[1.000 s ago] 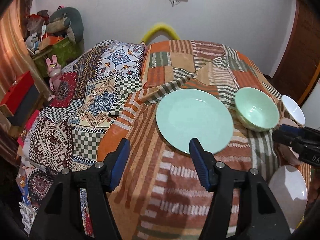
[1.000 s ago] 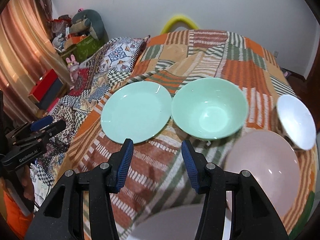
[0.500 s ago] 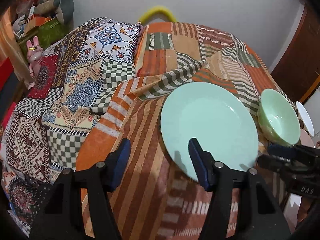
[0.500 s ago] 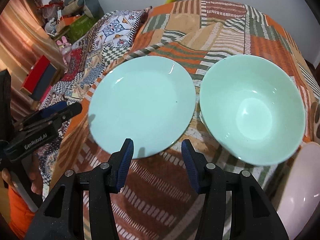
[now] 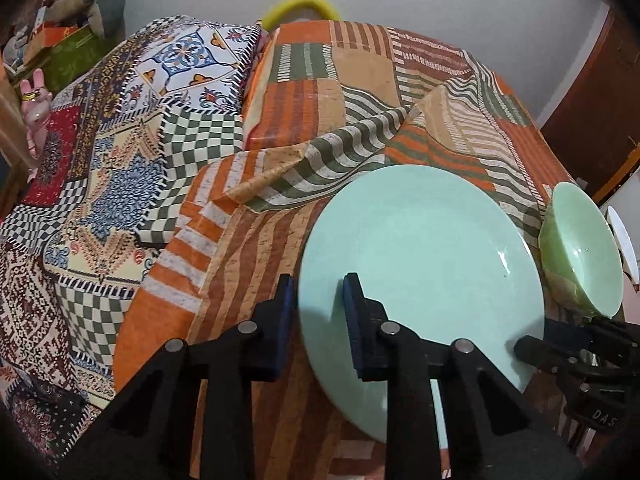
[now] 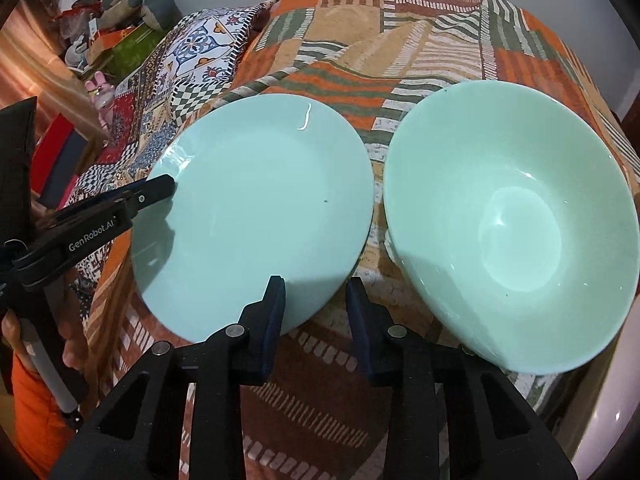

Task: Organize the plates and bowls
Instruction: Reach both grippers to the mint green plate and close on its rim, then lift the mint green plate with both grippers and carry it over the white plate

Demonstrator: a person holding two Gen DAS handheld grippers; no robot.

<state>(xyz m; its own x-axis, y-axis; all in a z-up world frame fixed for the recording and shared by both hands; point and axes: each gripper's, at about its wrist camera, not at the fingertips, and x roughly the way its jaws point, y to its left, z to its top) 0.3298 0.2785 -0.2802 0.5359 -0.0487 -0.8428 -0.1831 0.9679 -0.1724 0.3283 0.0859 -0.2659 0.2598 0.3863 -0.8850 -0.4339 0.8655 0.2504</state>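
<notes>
A mint-green plate [image 5: 424, 256] lies on the patchwork cloth; it also shows in the right wrist view [image 6: 256, 216]. A green bowl [image 6: 516, 228] sits just right of it, and shows at the right edge of the left wrist view [image 5: 580, 252]. My left gripper [image 5: 318, 304] is open, its jaws straddling the plate's left rim. My right gripper [image 6: 316, 300] is open at the plate's near rim, its left finger over the edge. The left gripper [image 6: 160, 188] also shows in the right wrist view, at the plate's left edge.
The cloth-covered table [image 5: 320, 92] carries a white bowl [image 5: 624, 240] at the far right and a pale dish [image 6: 608, 432] at the near right corner. A patterned quilt [image 5: 120, 152] and toys [image 6: 100, 92] lie to the left.
Both grippers have moved forward and down to the green plate. The left jaws have narrowed around its left rim; the right jaws have reached its near rim.
</notes>
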